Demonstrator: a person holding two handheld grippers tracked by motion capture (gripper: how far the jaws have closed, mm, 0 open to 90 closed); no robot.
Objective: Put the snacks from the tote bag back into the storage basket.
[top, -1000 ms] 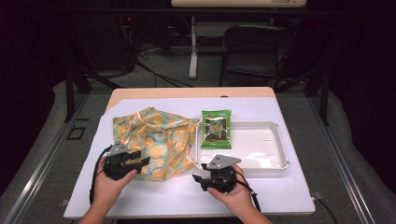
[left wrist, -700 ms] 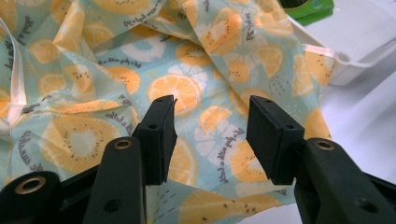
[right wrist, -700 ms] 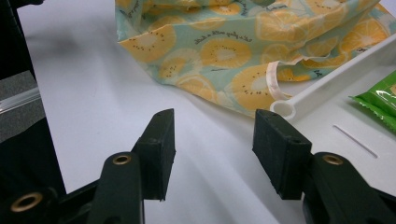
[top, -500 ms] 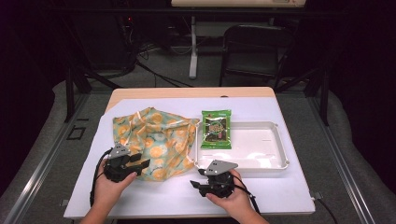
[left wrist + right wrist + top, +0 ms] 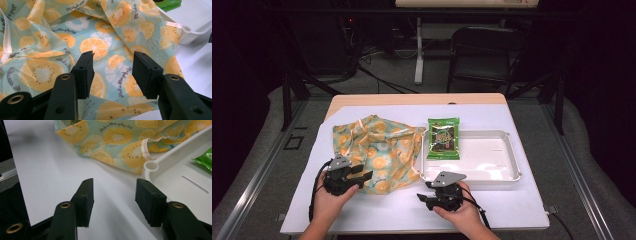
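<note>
Both grippers hovering wide open, holding nothing.
Left gripper (image 5: 112,72) is covering the fruit-print cloth (image 5: 377,150) edge (possibly a bag); right gripper (image 5: 113,200) is facing the tray (image 5: 175,152), snack packet (image 5: 205,158) cut off.

High view: above the near edge, facing forward and down.
Gripper views: low, close; both show the fruit-print cloth bag (image 5: 105,37) and white tray (image 5: 175,152).

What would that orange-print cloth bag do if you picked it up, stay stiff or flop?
The bag would probably flop: it lies crumpled in soft folds, one edge draped on the tray. It looks thin, so likely light. A pinch by the open left tool may lift just one layer, the rest sagging.
</note>
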